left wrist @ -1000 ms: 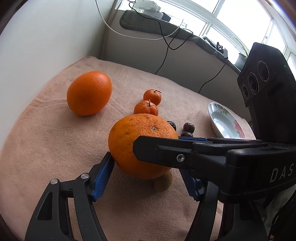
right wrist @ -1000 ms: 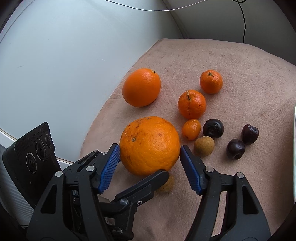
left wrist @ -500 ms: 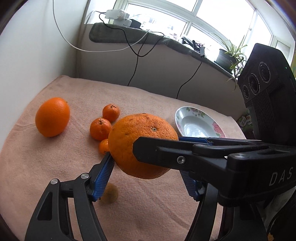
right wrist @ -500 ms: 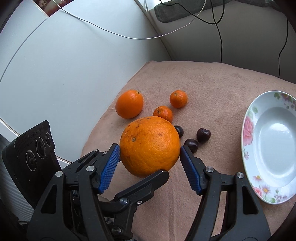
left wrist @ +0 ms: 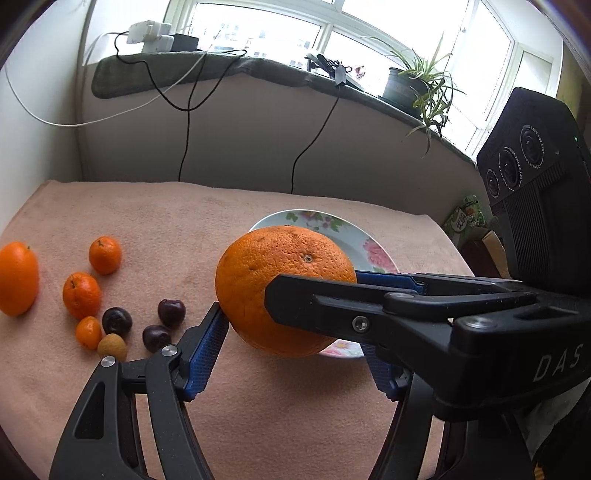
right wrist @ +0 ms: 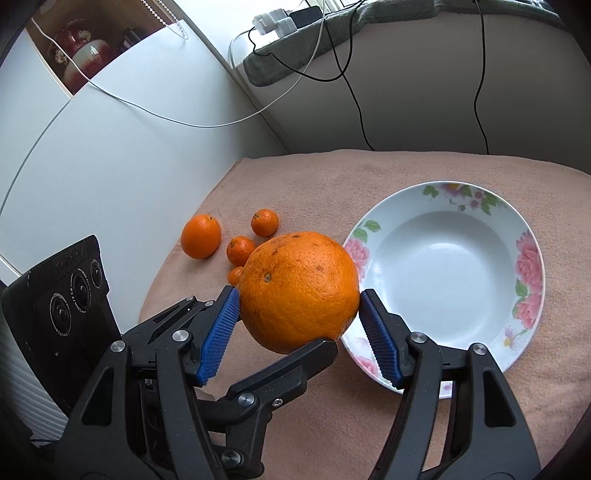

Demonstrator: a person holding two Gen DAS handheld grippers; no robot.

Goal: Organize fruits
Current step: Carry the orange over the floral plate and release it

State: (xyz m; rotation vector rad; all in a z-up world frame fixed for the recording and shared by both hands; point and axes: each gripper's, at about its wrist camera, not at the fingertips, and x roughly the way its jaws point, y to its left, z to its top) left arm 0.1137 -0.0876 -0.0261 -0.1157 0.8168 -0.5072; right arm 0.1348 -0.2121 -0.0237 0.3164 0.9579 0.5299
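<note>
A large orange (left wrist: 273, 273) (right wrist: 299, 291) hangs in the air, clamped from two directions. My left gripper (left wrist: 291, 328) is shut on it, its blue left pad pressed to the fruit and its right pad mostly hidden. My right gripper (right wrist: 298, 295) is shut on it too, both blue pads against its sides. The orange is over the near left rim of a white floral plate (left wrist: 325, 221) (right wrist: 443, 266), which holds nothing. On the cloth to the left lie a medium orange (left wrist: 16, 282) (right wrist: 201, 236), two mandarins (left wrist: 105, 254) (right wrist: 265, 222), a kumquat (left wrist: 88, 332), dark cherries (left wrist: 171, 312) and a longan (left wrist: 112, 347).
A pink towel (left wrist: 258, 406) covers the table. A white cabinet (right wrist: 110, 155) borders the left side. Behind runs a wall under a window ledge with a power strip (left wrist: 149, 33), dangling cables (left wrist: 184, 122) and a potted plant (left wrist: 417, 85). A green packet (left wrist: 467, 218) sits off the right edge.
Both grippers, still clamped on the large orange, have lifted it off the towel and carried it right to the plate. The other fruit has stayed behind on the left.
</note>
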